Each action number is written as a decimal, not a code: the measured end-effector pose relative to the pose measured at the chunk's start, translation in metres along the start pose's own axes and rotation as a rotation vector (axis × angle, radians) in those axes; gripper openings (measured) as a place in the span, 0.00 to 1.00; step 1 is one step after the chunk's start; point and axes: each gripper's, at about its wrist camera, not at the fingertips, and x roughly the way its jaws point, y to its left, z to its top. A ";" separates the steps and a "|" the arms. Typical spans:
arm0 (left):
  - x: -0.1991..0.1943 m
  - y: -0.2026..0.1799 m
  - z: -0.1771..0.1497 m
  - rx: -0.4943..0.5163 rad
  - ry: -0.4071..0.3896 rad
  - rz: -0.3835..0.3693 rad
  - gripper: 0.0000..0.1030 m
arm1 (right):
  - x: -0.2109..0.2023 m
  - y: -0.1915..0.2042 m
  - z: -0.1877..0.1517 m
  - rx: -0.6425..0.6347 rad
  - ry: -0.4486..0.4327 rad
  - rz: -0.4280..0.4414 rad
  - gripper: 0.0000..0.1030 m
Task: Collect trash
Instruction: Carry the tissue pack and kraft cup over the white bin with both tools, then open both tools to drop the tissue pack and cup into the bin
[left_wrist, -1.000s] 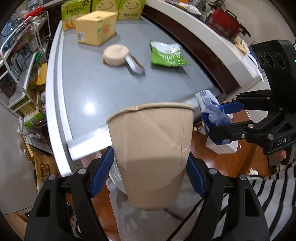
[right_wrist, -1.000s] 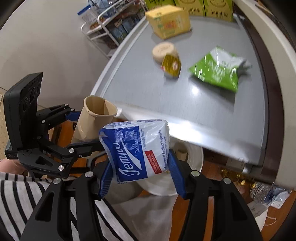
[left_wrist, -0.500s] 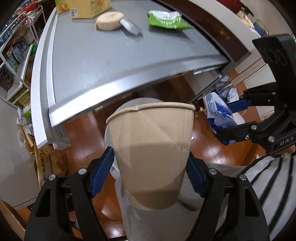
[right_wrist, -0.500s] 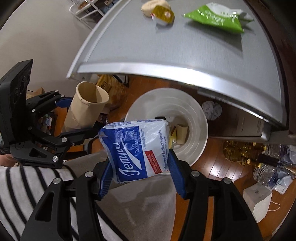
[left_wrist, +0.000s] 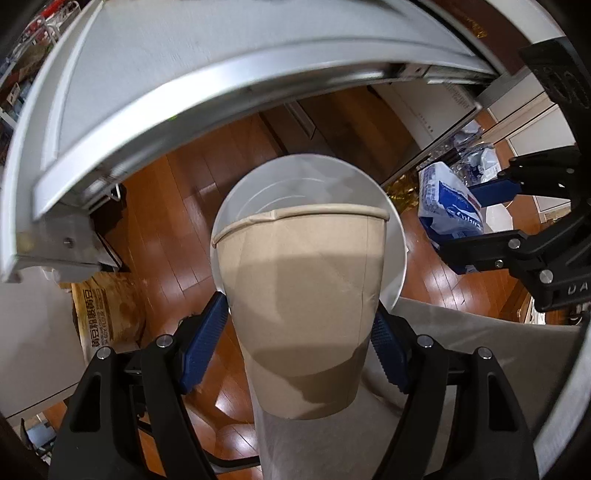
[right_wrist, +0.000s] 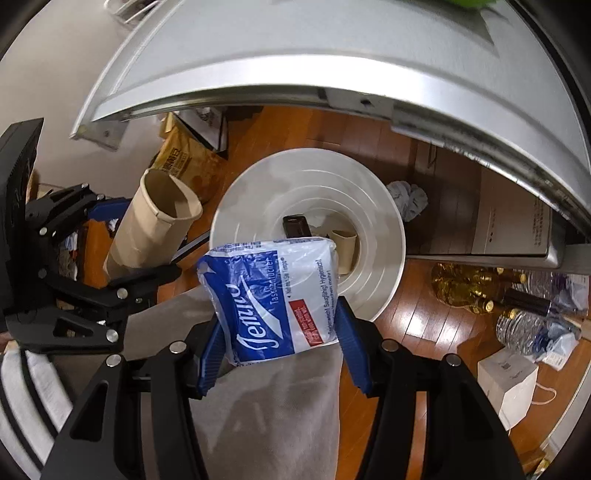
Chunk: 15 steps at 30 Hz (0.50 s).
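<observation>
My left gripper (left_wrist: 295, 332) is shut on a brown paper cup (left_wrist: 301, 295), held over the near rim of a white round trash bin (left_wrist: 251, 195) on the wooden floor. My right gripper (right_wrist: 275, 325) is shut on a blue-and-white tissue pack (right_wrist: 273, 295), held above the bin's near edge (right_wrist: 240, 206). Inside the bin lie a small paper cup (right_wrist: 345, 247) and a dark object (right_wrist: 297, 226). The left gripper with the cup (right_wrist: 155, 225) shows in the right wrist view; the tissue pack (left_wrist: 448, 206) shows in the left wrist view.
The grey table's edge (right_wrist: 295, 88) overhangs behind the bin. A brown paper bag (left_wrist: 107, 317) stands left of the bin. Bottles (right_wrist: 517, 306), a white box (right_wrist: 506, 384) and crumpled paper (right_wrist: 408, 197) lie on the floor to the right. My grey-trousered leg (right_wrist: 273, 413) is below.
Both grippers have swung down from the tabletop toward the floor. The bin is now centred under the cup and the tissue pack. The table items have left the view.
</observation>
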 end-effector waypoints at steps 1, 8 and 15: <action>0.004 0.000 0.001 0.002 0.007 0.005 0.73 | 0.002 -0.001 0.001 0.010 0.001 -0.003 0.52; 0.020 0.001 0.006 0.021 0.041 0.022 0.73 | 0.015 -0.005 0.008 0.059 0.006 -0.028 0.52; 0.019 -0.005 0.010 0.037 0.042 0.035 0.73 | 0.019 -0.005 0.011 0.052 0.003 -0.046 0.52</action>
